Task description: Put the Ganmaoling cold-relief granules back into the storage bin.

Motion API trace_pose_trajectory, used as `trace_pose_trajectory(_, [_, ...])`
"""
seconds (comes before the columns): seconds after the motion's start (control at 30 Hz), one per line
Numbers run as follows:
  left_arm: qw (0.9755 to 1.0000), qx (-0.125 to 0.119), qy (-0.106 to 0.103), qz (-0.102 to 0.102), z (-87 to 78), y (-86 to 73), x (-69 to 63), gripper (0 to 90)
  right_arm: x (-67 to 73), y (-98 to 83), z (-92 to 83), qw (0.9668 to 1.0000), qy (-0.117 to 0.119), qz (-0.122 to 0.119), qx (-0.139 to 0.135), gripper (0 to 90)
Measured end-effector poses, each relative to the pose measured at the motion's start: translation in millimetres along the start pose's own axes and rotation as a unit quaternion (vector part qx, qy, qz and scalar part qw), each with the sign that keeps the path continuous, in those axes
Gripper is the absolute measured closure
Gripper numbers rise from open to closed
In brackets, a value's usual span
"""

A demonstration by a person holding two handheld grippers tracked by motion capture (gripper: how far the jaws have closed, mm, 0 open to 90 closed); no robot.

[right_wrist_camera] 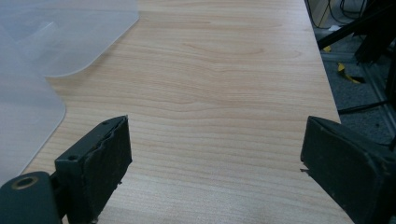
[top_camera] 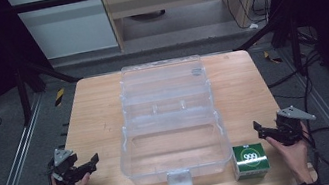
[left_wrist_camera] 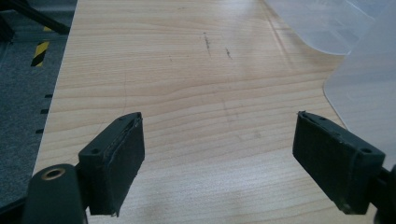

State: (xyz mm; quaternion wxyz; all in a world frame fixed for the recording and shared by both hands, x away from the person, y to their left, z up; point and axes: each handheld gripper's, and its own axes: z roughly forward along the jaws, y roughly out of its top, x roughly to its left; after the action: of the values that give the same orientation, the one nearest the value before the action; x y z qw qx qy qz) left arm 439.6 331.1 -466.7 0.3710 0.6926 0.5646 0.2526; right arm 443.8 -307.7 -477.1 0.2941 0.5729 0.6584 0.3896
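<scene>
Spreading across most of my high view is the pale wood-grain worktop (top_camera: 96, 119), square-cornered and matte, with faint dark scuffs showing in the left gripper view. On its middle sits a big clear plastic case (top_camera: 170, 122), lid thrown open and leaning away from me, rounded corners, a white latch tab at the near edge; its long axis runs left to right. Just right of the case's near corner stands a small green box (top_camera: 250, 160) with white print, a printed face turned up towards me. My left tongs (top_camera: 88, 163) sit near the worktop's near-left edge, jaws spread wide, nothing between them, pointing at the case. My right tongs (top_camera: 260, 129) sit near the near-right edge, just beside the green box but clear of it, jaws equally wide and empty, black pads rough-edged
</scene>
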Motion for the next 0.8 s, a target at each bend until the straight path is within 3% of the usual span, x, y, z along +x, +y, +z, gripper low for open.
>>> trace_pose_trajectory(0.2, [1.0000,0.002,-0.002,0.006,-2.4,-0.8,-1.1,17.7,1.0,5.3,-4.0,1.0000,0.006,-0.004,-0.006,8.5])
trace_pose_trajectory(0.47, [0.9999,-0.003,-0.009,0.004,-4.0,-0.1,-0.8,19.4,10.4,21.7,-15.8,0.9987,0.040,-0.012,-0.030,7.8])
trace_pose_trajectory(0.53, [0.9999,-0.005,-0.009,0.005,-2.9,0.3,-2.1,19.5,15.2,28.7,-22.0,0.9976,0.047,-0.027,-0.042,7.8])
trace_pose_trajectory(0.8, [0.9999,-0.003,-0.012,0.010,-0.3,0.8,-5.2,19.7,23.7,45.6,-36.5,0.9941,0.078,-0.064,-0.041,6.7])
